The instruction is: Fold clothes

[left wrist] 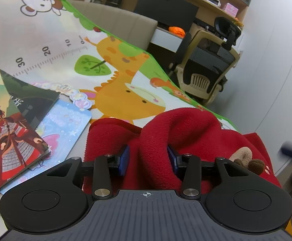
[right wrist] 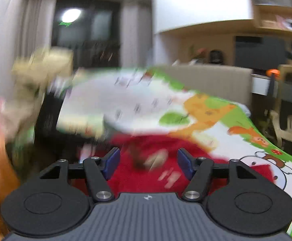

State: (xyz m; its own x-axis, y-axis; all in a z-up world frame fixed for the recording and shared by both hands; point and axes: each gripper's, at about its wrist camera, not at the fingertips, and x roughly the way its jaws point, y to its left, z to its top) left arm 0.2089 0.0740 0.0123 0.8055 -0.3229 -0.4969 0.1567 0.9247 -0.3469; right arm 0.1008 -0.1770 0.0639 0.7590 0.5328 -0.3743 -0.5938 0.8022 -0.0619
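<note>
My left view is sharp and evenly lit indoors, with fisheye bending at the edges. My right view is heavily motion-smeared; a ceiling lamp [right wrist: 71, 15] glares in the dark window [right wrist: 85, 34].

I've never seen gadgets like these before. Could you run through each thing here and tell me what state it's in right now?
left gripper: open, fingers either side of a raised fold
right gripper: open, empty, above the garment
red fleece garment: bunched up, not folded
picture books: closed, overlapping
cartoon mat: spread flat under everything
</note>
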